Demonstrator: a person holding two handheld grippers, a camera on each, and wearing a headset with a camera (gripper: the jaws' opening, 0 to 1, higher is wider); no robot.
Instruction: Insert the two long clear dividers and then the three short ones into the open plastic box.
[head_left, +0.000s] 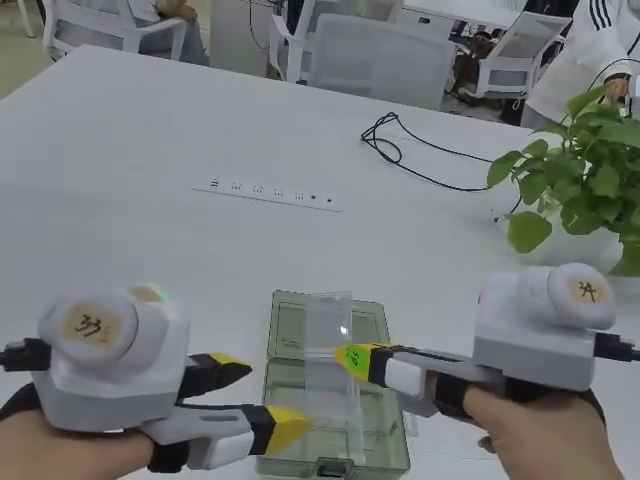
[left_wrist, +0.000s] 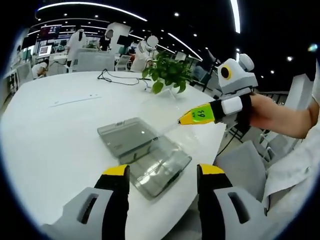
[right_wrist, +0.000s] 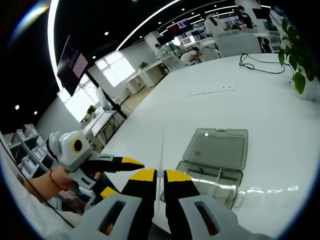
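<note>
The open clear plastic box (head_left: 290, 455) lies at the near table edge, its lid (head_left: 290, 325) folded flat on the far side. My right gripper (head_left: 350, 360) is shut on a long clear divider (head_left: 325, 330), which it holds upright above the box. In the right gripper view the divider (right_wrist: 162, 147) shows edge-on as a thin line rising from the pinched tips (right_wrist: 161, 175), over the box (right_wrist: 227, 177). My left gripper (head_left: 265, 397) stands open just left of the box with nothing between its jaws; in its own view (left_wrist: 164, 170) the box (left_wrist: 117, 140) lies just ahead.
A white power strip (head_left: 268, 192) lies mid-table. A black cable (head_left: 400, 150) loops at the back right. A potted plant (head_left: 585, 180) stands at the right edge. Chairs and people are beyond the table's far side.
</note>
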